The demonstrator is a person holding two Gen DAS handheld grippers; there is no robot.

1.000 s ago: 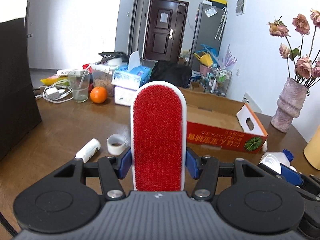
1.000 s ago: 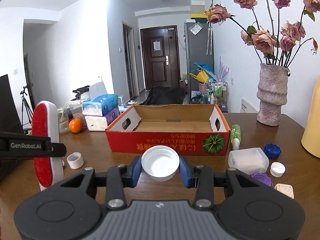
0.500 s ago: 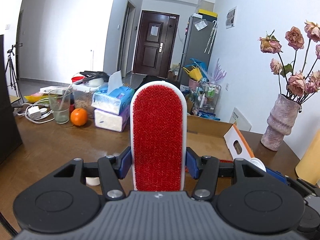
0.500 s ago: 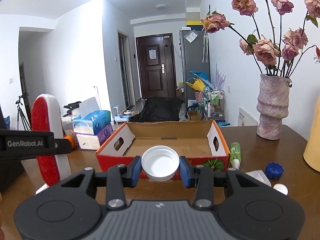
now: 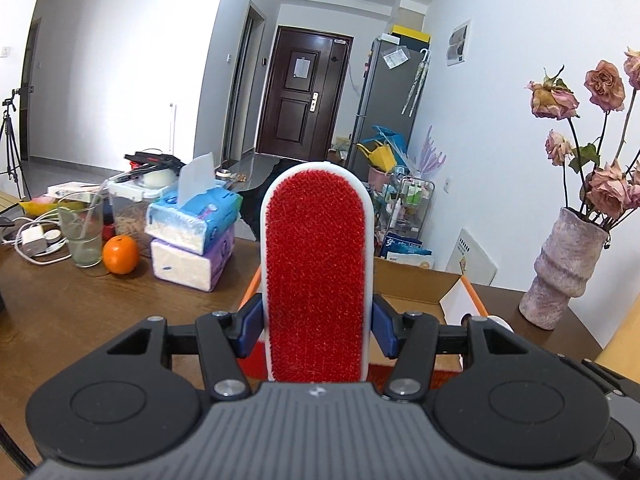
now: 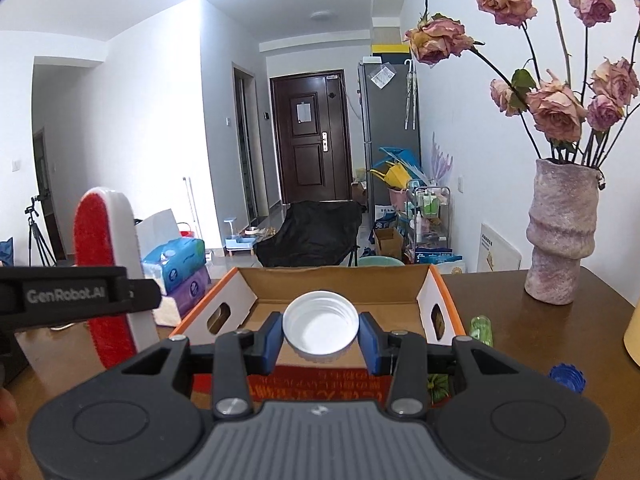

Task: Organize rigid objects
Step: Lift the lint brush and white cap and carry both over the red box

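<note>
My left gripper [image 5: 316, 328] is shut on a white lint brush with a red bristle face [image 5: 316, 272], held upright above the near left side of the open cardboard box [image 5: 416, 284]. The brush also shows in the right wrist view [image 6: 106, 272], left of the box. My right gripper [image 6: 320, 338] is shut on a white plastic lid [image 6: 320, 326], held above the near edge of the box [image 6: 344, 280]. The inside of the box shows bare cardboard.
A stone vase of dried roses [image 6: 560, 236] stands right of the box. A green bottle [image 6: 480, 328] and a blue cap [image 6: 566, 378] lie beside the box. Tissue packs [image 5: 192, 236], an orange [image 5: 120, 254] and a glass [image 5: 82, 232] stand at the left.
Both grippers have risen and moved forward toward the box with their objects still held. The table items near the front have dropped out of view.
</note>
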